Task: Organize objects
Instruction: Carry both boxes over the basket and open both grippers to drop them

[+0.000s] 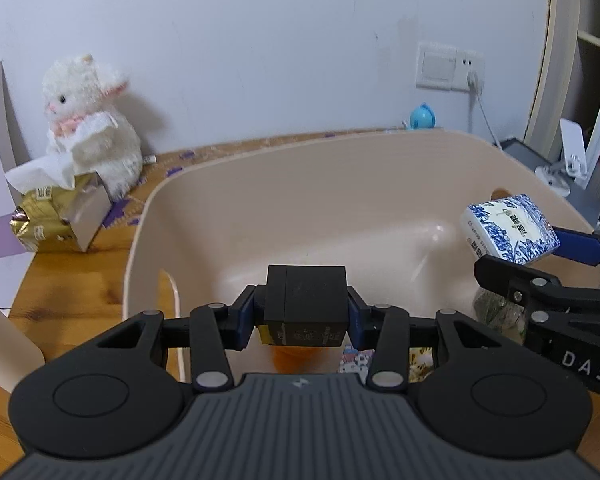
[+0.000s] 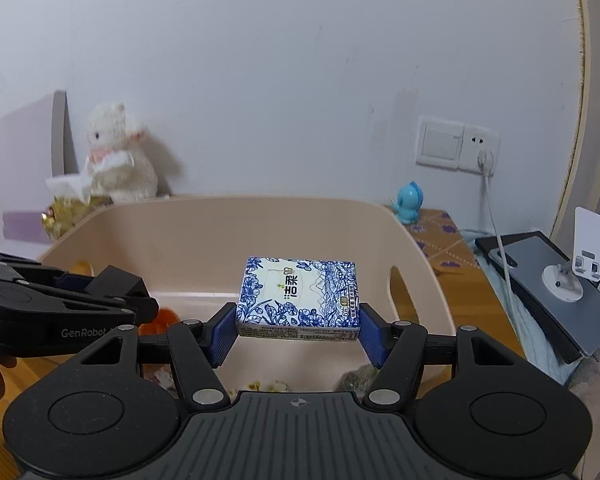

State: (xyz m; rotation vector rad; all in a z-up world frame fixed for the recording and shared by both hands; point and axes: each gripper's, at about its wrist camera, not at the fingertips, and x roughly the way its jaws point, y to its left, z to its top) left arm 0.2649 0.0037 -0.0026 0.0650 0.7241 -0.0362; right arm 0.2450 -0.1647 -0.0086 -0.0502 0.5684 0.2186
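The left gripper (image 1: 306,316) is closed on a small black box (image 1: 306,300) and holds it above the inside of a beige basket (image 1: 260,200). The right gripper (image 2: 298,332) clamps a blue-and-white tissue pack (image 2: 298,298) between its blue pads (image 2: 222,334), also over the basket, near its right wall. Under the grippers, at the basket bottom, some small things lie, among them an orange one (image 2: 164,316), but they are too hidden to name. The basket stands on a wooden worktop (image 1: 60,280). Behind it, on the left, a white plush toy (image 1: 88,120) sits beside a gold tissue bag (image 1: 56,216). A small blue figure (image 2: 410,204) stands near the wall, under a socket (image 2: 458,144).
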